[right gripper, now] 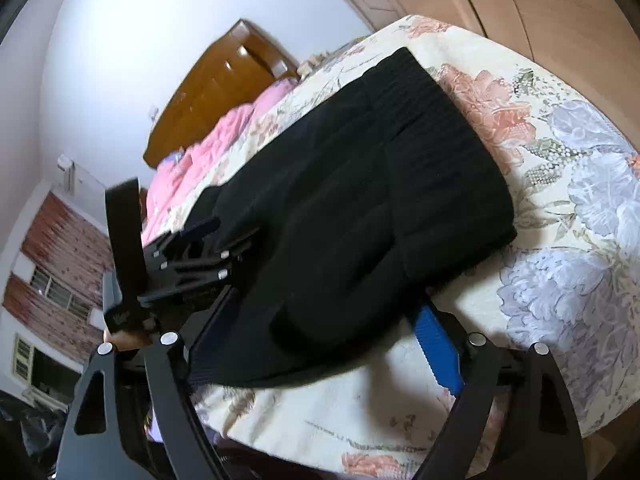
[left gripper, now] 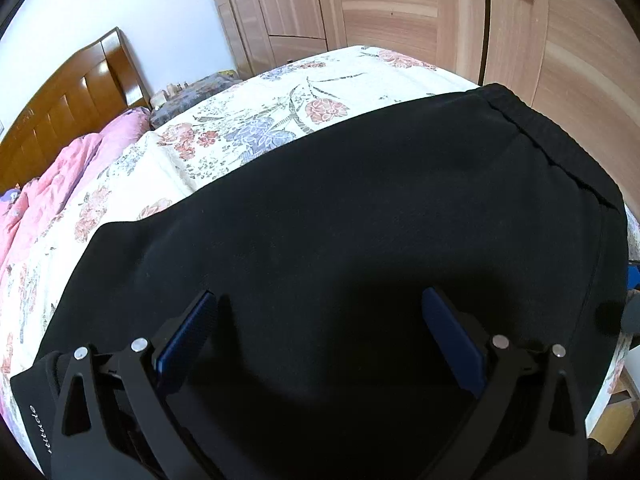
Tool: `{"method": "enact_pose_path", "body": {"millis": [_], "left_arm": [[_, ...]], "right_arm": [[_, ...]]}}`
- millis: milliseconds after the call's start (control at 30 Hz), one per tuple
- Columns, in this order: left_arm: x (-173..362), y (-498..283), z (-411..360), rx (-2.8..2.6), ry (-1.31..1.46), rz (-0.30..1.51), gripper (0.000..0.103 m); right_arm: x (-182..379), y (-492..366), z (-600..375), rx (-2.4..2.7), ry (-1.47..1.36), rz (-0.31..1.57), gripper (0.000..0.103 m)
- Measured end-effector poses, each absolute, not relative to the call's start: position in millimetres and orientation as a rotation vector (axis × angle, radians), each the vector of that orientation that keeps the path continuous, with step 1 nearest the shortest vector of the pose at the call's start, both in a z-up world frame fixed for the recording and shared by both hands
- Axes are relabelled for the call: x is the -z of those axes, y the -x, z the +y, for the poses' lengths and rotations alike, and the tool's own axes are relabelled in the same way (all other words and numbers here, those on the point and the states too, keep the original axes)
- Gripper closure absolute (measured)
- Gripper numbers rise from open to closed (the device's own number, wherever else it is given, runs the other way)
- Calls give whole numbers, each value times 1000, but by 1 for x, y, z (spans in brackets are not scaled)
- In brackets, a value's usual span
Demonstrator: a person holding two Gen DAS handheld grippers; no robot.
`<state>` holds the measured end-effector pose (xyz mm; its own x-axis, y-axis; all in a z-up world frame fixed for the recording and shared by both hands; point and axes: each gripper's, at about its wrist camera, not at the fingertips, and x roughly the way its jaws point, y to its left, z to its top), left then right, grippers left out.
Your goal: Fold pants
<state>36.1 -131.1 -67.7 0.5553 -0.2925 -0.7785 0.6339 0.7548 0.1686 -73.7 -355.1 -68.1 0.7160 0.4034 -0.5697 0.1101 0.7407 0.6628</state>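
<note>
Black pants (left gripper: 360, 208) lie folded on the floral bedsheet (left gripper: 248, 120), with the elastic waistband at the right. My left gripper (left gripper: 320, 296) is open just above the near part of the fabric, its blue pads (left gripper: 184, 340) wide apart with nothing pinched. In the right wrist view the pants (right gripper: 360, 184) stretch away from me. My right gripper (right gripper: 324, 304) is open, astride the near folded edge, and its right blue pad (right gripper: 438, 348) lies against the sheet beside the fabric. The left gripper (right gripper: 232, 232), held by a hand (right gripper: 120, 340), sits at the pants' left edge.
A pink quilt (left gripper: 60, 184) is bunched up by the wooden headboard (left gripper: 68, 104). Wooden wardrobe doors (left gripper: 400, 12) stand beyond the bed's far side. The bed's near edge (right gripper: 360, 456) drops off below the right gripper. A window (right gripper: 52, 292) is at the left.
</note>
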Motion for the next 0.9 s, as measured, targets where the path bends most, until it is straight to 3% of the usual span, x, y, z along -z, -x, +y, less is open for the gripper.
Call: {"method": "enact_pose_path", "body": {"millis": [133, 167, 200, 267, 500, 633, 900], "left_arm": [[67, -37, -130, 572, -462, 816, 1], [66, -37, -130, 574, -465, 820, 1], [64, -38, -131, 573, -476, 826, 1], [56, -41, -134, 590, -478, 846, 2], [-10, -57, -182, 800, -365, 938, 2], [-39, -46, -247, 918, -476, 960, 2], [-14, -5, -323, 902, -787, 999, 2]], "right_arm": [[72, 76, -361, -143, -792, 698, 38], [72, 78, -359, -115, -775, 683, 58], [71, 81, -358, -100, -759, 660, 67], [67, 90, -354, -93, -730, 620, 72], [30, 101, -310, 4, -307, 571, 75], [27, 98, -293, 39, -200, 571, 75], [26, 98, -274, 70, -71, 562, 75]]}}
